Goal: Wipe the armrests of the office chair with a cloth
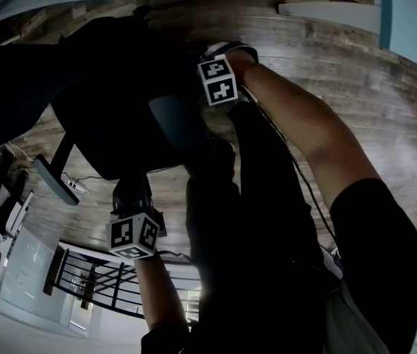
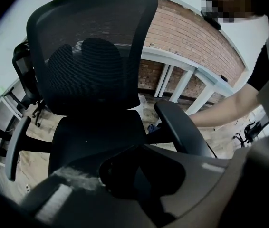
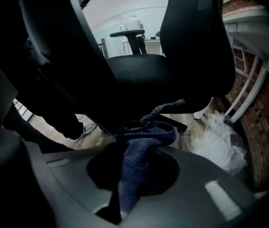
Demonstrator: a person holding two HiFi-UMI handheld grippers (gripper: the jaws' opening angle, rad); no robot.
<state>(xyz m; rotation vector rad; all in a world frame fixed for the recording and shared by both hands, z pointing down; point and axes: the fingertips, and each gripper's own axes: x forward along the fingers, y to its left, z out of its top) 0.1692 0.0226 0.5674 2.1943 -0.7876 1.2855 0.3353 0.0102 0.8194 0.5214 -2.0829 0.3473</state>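
**A:** Where is the cloth (image 3: 141, 146)?

**B:** The right gripper (image 3: 127, 194) has it, with the jaws closed on its lower end. The blue folds bunch up close under the dark chair (image 2: 96, 127). Whether they touch an armrest is lost in shadow.

**A:** And the left gripper (image 2: 141, 184)?

**B:** It faces the seat from the near side. Its jaws sit together in the dark with nothing between them. The right-hand armrest (image 2: 182, 129) shows clearly, with a forearm (image 2: 225, 110) reaching behind it. The left-hand armrest (image 2: 16, 146) is near the frame's edge. The head view hides the cloth.
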